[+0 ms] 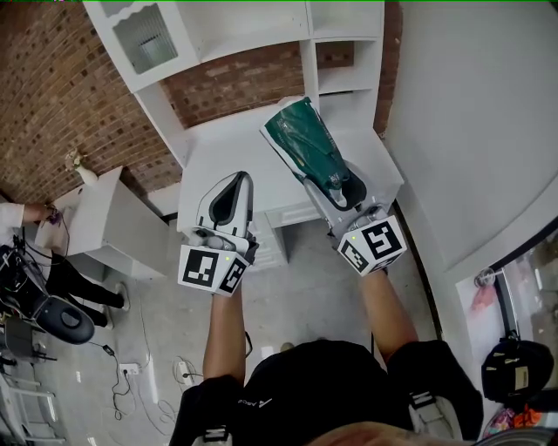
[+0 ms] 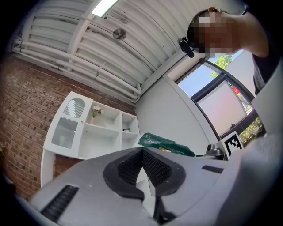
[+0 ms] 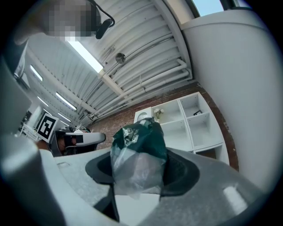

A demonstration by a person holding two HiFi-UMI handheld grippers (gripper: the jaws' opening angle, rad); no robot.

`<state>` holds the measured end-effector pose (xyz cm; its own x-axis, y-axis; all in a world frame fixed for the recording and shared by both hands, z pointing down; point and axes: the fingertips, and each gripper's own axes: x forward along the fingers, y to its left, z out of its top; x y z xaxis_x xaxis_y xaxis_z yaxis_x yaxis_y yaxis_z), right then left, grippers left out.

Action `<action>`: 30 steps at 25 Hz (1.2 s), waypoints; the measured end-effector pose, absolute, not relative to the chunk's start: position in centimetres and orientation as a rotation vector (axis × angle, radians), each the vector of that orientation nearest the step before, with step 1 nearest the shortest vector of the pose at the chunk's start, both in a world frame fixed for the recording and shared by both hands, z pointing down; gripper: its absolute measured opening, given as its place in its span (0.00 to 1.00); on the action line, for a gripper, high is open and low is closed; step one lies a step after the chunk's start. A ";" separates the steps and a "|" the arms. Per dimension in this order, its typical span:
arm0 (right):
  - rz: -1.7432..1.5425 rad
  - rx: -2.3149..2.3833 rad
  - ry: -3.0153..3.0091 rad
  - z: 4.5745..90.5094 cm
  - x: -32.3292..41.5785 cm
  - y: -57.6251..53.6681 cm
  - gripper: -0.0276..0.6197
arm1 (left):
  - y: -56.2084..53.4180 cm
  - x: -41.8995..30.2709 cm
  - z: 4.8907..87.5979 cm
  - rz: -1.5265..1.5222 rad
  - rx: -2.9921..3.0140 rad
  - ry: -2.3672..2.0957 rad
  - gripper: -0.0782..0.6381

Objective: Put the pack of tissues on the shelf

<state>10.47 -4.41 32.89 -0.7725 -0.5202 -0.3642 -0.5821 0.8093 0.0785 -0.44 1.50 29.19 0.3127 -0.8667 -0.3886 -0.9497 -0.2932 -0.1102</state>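
Brick wall (image 1: 52, 96), white shelf (image 1: 253, 26), right claw (image 1: 336, 187) gripping pack of tissues (image 1: 305, 144) (over the desk (image 1: 227, 152)), left claw (image 1: 237, 185) closed, empty.

The shelf (image 1: 307, 65) is cut off by the head view's top edge.

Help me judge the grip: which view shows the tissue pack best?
The head view: the whole green tissue pack shows lengthwise, one end clamped in the right gripper. The right gripper view shows only that end, foreshortened; the left gripper view shows it small, side-on.
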 end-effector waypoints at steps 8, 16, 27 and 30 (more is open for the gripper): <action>0.272 -0.776 2.688 32.3 11.5 -7.6 0.43 | -1.3 1.5 28.7 0.349 -2.253 1.638 0.10; 0.281 -0.757 2.688 31.3 9.0 -11.6 0.43 | -5.5 -1.1 28.3 0.381 -2.253 1.648 0.10; 0.306 -0.797 2.630 27.5 1.1 -21.7 0.43 | -15.6 -9.3 26.9 0.448 -2.267 1.554 0.10; 0.297 -0.796 2.615 25.9 -2.2 -25.0 0.43 | -18.6 -12.0 26.1 0.436 -2.278 1.511 0.10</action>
<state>-2.16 -25.02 25.86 -0.7629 -0.4885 -0.4236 -0.5710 0.8164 0.0869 -12.04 -18.63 26.14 0.3771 -0.8099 -0.4493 -0.9247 -0.3561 -0.1343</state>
